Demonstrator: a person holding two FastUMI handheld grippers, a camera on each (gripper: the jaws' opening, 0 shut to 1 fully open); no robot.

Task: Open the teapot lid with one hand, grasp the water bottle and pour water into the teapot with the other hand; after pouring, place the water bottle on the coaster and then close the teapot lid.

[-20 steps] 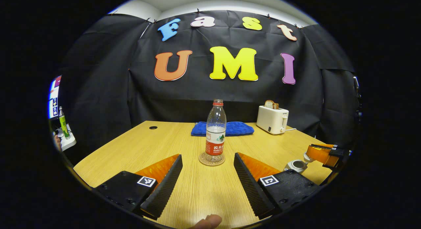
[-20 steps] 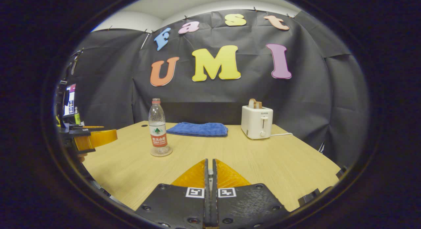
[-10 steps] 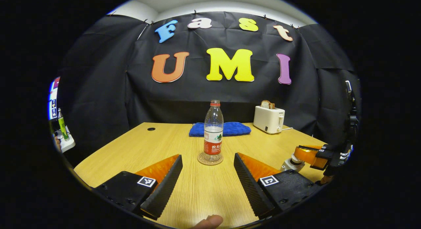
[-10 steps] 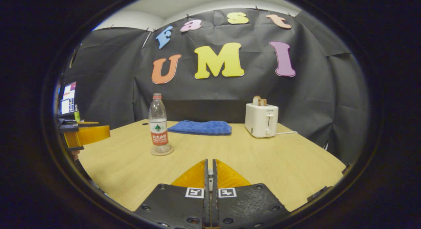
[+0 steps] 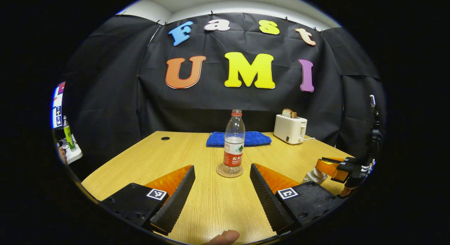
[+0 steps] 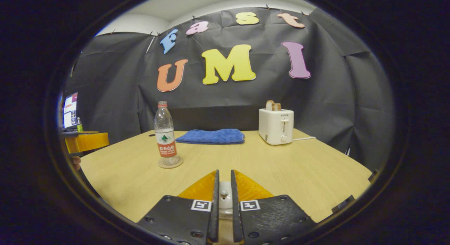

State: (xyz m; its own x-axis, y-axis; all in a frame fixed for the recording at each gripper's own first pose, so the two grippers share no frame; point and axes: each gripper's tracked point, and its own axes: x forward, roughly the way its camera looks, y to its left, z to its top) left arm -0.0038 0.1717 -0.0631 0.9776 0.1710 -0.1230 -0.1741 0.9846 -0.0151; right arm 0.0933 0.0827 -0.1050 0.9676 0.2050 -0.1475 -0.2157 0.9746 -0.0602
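Observation:
The clear water bottle [image 5: 233, 141] with a red cap stands upright on the round coaster [image 5: 229, 172], straight ahead of my open left gripper [image 5: 222, 167], which holds nothing. At the table's right edge the white teapot [image 5: 312, 175] sits half hidden under my right gripper [image 5: 327, 165]. In the right gripper view the right gripper [image 6: 224, 173] has its jaws slightly parted, with the teapot's white lid [image 6: 225, 201] and its small knob showing in the gap, untouched by either finger. The bottle [image 6: 165, 134] and coaster [image 6: 170, 163] stand far left there, near the left gripper [image 6: 86, 142].
A folded blue towel [image 5: 239, 139] lies at the back of the wooden table [image 5: 168, 157]. A white toaster [image 5: 290, 129] with a bread slice stands back right, its cord trailing right. A screen [image 6: 69, 109] and a green bottle stand off the table's left side.
My right gripper's fingers, pressed together before, have parted a little and the white lid now shows between them. The left gripper stayed open, drifting only slightly.

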